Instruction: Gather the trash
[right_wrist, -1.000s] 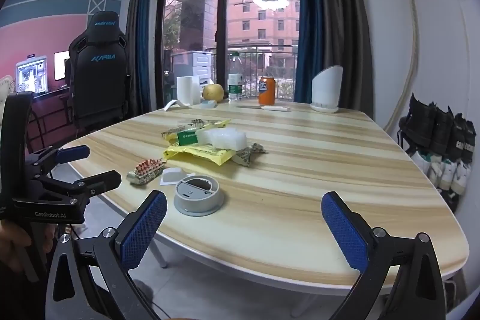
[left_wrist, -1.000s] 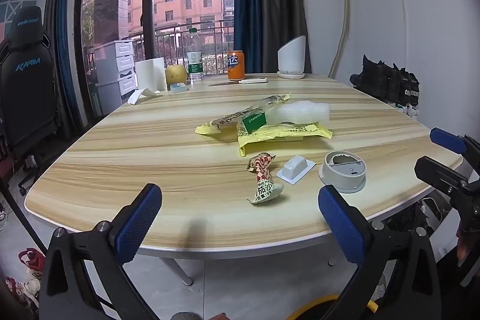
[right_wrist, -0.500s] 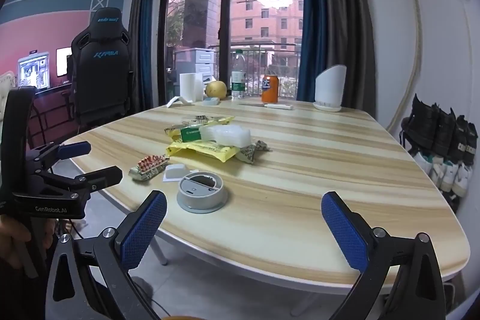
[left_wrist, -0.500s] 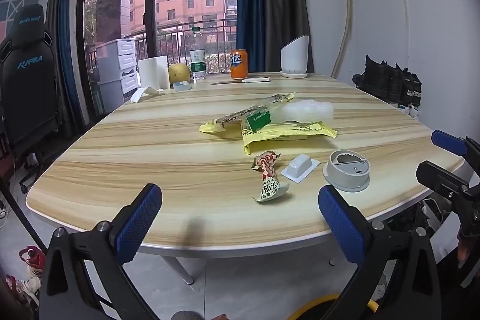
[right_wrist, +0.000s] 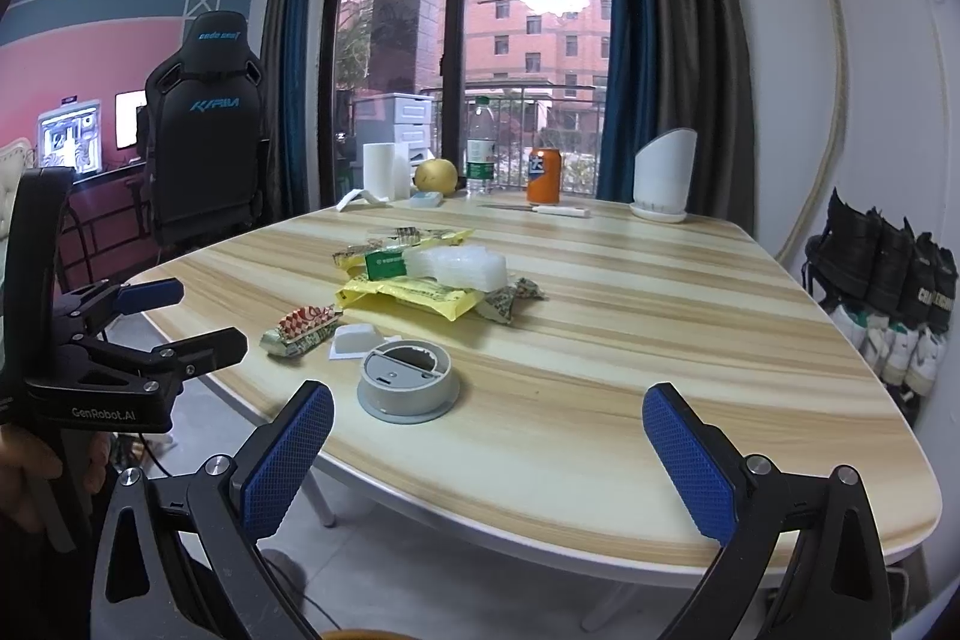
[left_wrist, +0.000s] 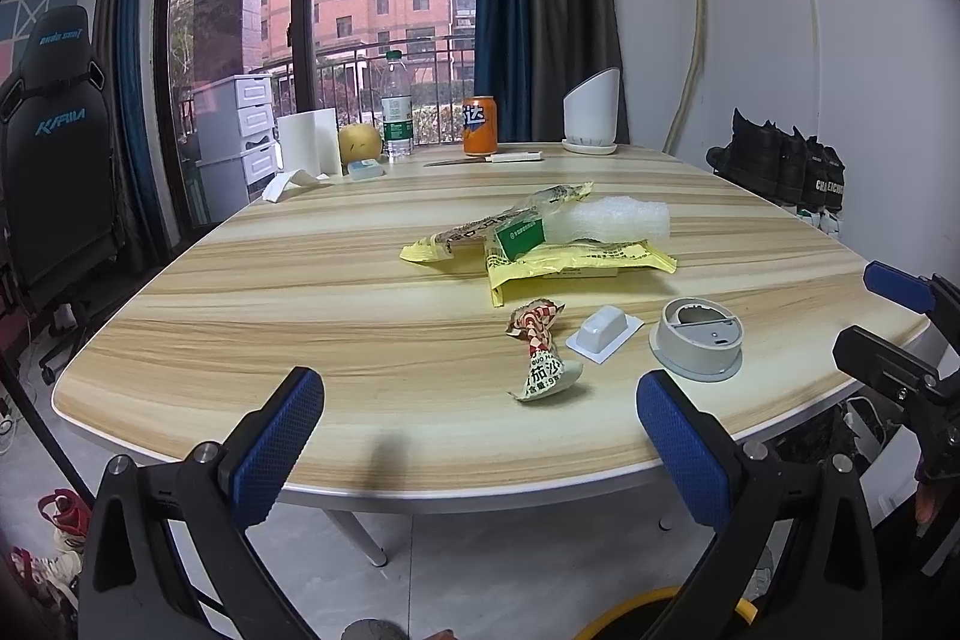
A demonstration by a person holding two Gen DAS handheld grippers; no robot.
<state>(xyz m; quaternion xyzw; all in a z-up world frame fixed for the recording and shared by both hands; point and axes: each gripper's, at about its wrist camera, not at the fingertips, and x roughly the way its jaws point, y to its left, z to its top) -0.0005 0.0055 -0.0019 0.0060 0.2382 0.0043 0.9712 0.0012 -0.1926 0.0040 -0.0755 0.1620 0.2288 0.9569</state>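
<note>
Trash lies in a cluster on the wooden table (left_wrist: 270,292): a red-and-white snack wrapper (left_wrist: 540,349), a white plastic blister (left_wrist: 603,331), a grey round cap (left_wrist: 699,337), yellow wrappers (left_wrist: 576,265) and white foam (left_wrist: 618,223) with a green label. The right wrist view shows the same wrapper (right_wrist: 303,328), cap (right_wrist: 408,379) and foam (right_wrist: 462,268). My left gripper (left_wrist: 480,436) is open at the table's near edge, short of the wrapper. Open and empty too, my right gripper (right_wrist: 489,454) hovers just before the grey cap.
At the table's far end stand an orange can (left_wrist: 480,125), a water bottle (left_wrist: 396,106), a yellow fruit (left_wrist: 359,143), a paper roll (left_wrist: 306,142) and a white holder (left_wrist: 591,115). A black chair (left_wrist: 51,148) stands left. Shoes (left_wrist: 780,166) line the right wall.
Both grippers have edged slightly closer to the table, so the trash looks a little larger. Nothing on the table has moved.
</note>
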